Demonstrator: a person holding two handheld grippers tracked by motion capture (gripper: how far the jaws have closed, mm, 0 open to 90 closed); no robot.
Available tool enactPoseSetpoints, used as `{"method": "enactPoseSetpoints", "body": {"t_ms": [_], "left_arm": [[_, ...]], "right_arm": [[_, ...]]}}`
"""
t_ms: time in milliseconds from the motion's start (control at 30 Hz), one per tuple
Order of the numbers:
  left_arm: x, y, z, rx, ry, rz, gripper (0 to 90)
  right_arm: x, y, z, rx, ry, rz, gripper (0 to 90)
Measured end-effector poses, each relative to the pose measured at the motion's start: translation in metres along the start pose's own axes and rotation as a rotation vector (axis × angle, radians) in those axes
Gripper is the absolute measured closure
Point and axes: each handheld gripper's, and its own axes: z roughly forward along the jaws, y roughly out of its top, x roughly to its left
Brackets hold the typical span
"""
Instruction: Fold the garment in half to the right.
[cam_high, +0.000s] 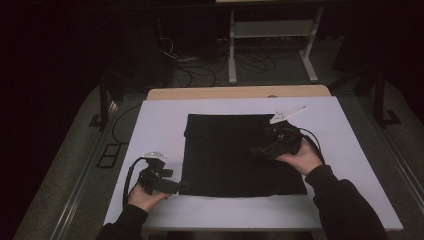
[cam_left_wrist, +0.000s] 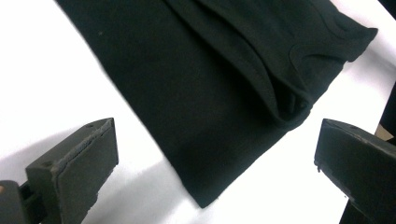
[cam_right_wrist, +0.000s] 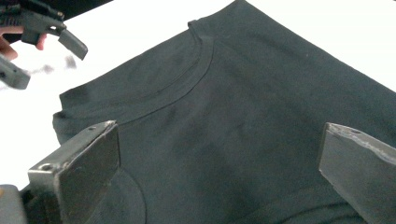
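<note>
Your black T-shirt (cam_high: 225, 152) lies folded into a flat rectangle on the white table (cam_high: 345, 150), a little right of its middle, with bare white surface on every side of it. Nothing else rests on the board; behind it you have a strip of wooden tabletop (cam_high: 235, 92), and on the floor beyond that a white metal stand (cam_high: 272, 35) and loose cables (cam_high: 200, 70).

Your left gripper (cam_high: 182, 187) sits at the shirt's near left corner, jaws spread wide and holding nothing; in the left gripper view the corner of the cloth (cam_left_wrist: 205, 93) lies between them, untouched.

Your right gripper (cam_high: 256, 150) hovers over the shirt's right half, jaws also wide apart and empty. Its own view looks across the neckline (cam_right_wrist: 187, 84), with your left gripper (cam_right_wrist: 46, 49) beyond the shirt's far corner.
</note>
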Motion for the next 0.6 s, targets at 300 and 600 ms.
{"method": "enactPoseSetpoints", "body": {"t_ms": [300,600], "left_arm": [[0.001,-0.003,0.005,0.028,-0.01,-0.021,0.0],[0.0,-0.004,0.011,0.076,-0.033,-0.026,0.0]], "right_arm": [[-0.008,0.014,0.015,-0.004,-0.016,-0.013,0.0],[-0.013,0.024,0.029,-0.01,-0.021,-0.009,0.0]]}}
